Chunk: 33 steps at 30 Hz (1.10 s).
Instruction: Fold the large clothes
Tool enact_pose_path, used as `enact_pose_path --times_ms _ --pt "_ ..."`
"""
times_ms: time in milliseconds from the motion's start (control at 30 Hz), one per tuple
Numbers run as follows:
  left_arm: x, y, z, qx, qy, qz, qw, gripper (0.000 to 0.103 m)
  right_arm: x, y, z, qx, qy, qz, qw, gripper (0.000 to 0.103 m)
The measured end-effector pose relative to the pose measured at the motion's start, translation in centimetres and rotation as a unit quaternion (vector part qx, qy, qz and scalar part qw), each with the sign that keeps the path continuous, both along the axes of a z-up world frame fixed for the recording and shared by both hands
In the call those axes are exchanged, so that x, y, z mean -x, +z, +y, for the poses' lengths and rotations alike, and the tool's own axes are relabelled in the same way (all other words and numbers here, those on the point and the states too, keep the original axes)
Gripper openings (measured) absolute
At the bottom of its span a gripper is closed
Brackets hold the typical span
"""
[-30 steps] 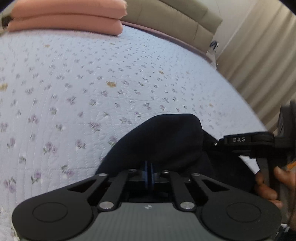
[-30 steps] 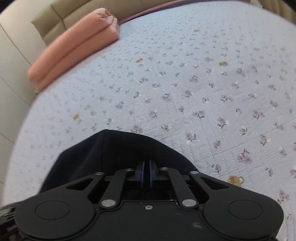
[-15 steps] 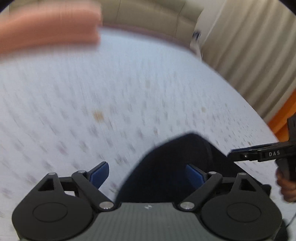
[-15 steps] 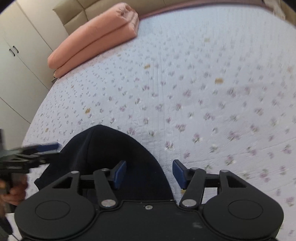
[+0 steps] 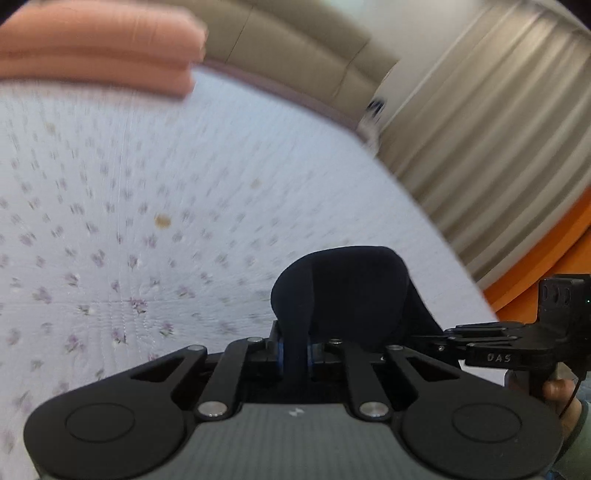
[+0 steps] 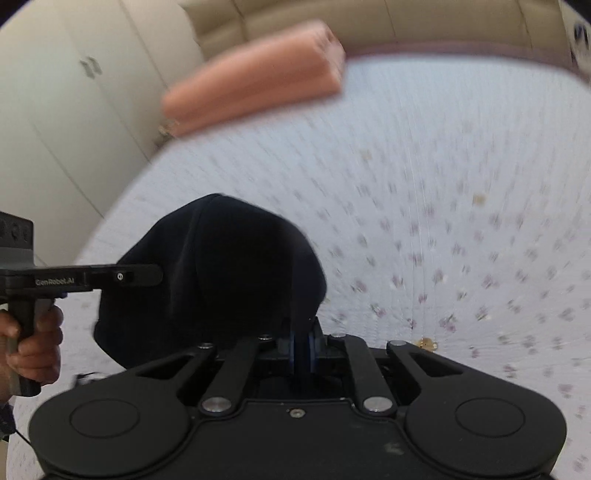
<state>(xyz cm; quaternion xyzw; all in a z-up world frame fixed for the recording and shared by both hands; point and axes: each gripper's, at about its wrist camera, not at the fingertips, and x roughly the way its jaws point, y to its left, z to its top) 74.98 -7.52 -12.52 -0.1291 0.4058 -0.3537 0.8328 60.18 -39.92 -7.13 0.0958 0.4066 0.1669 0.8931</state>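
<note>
Dark navy garment (image 5: 354, 291) of soft matt cloth, bedspread (image 5: 147, 206) of quilted stitched floral cotton, folded blanket (image 6: 258, 88) of plush salmon fabric, grippers' matt black plastic linkages with shiny metal rivets

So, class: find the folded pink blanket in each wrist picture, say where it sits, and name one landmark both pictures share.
Left wrist view: the folded pink blanket fills the top left corner, at the far end of the floral bedspread.
Right wrist view: the blanket lies top centre-left, slanting, in front of the beige headboard.
Shared landmark: the dark garment rising just ahead of the jaws in both.
</note>
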Motion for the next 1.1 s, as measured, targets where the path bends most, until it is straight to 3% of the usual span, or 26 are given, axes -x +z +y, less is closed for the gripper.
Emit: enact_pose_path --times_ms 167,233,400,467,500,600,667,733,767,800,867,933,967,1033,1100 --pt "9.7 6.8 2.5 0.001 -0.010 -0.065 0.9979 0.011 9.4 6.3 0.7 0.012 0.020 -0.063 0.998 0.010" --pt "13.9 8.9 3.3 -0.010 -0.016 -0.089 0.9958 0.011 13.4 8.2 2.1 0.047 0.029 -0.080 0.995 0.009" --pt "25.8 11.3 4.6 -0.097 -0.024 -0.123 0.9873 0.011 23.5 8.8 5.6 0.117 0.088 -0.122 0.982 0.009" --pt "29.9 10.3 5.0 -0.133 -0.029 -0.109 0.9847 0.011 26.9 6.7 6.7 0.154 0.133 -0.090 0.975 0.011" --pt "31.9 9.2 5.4 -0.150 -0.033 -0.085 0.9845 0.012 28.1 5.2 7.0 0.163 0.157 -0.054 0.973 0.021" --pt "36.9 4.8 6.8 -0.179 -0.048 0.018 0.9826 0.012 31.2 0.5 6.3 0.158 0.197 0.079 0.964 0.031" --pt "39.3 1.9 7.6 -0.194 -0.037 0.079 0.9770 0.014 32.7 -1.4 5.2 0.154 0.177 0.131 0.963 0.042" --pt "40.4 0.3 8.3 -0.201 0.003 0.113 0.9730 0.014 32.8 -1.9 3.8 0.120 0.131 0.164 0.970 0.046" --pt "40.5 0.1 8.6 -0.188 0.030 0.119 0.9745 0.015 32.3 -1.8 3.0 0.085 0.095 0.179 0.976 0.057" --pt "40.1 0.3 8.9 -0.163 0.064 0.121 0.9771 0.019 31.6 -1.7 2.2 0.037 0.053 0.191 0.979 0.078" --pt "38.2 0.6 8.4 -0.107 0.106 0.124 0.9809 0.034 30.2 -1.6 0.7 -0.062 -0.017 0.199 0.978 0.080" --pt "36.2 0.5 7.0 -0.060 0.136 0.130 0.9803 0.064 28.9 -2.3 0.0 -0.120 -0.083 0.211 0.967 0.081" --pt "35.0 0.1 6.0 -0.054 0.139 0.136 0.9795 0.068 28.4 -3.0 -0.1 -0.133 -0.111 0.224 0.959 0.082" --pt "33.3 -1.1 4.4 -0.079 0.147 0.142 0.9757 0.068 27.5 -4.6 -0.1 -0.149 -0.144 0.240 0.948 0.082" --pt "32.1 -3.0 3.1 -0.096 0.151 0.166 0.9698 0.061 27.0 -6.5 0.8 -0.158 -0.164 0.251 0.941 0.082"
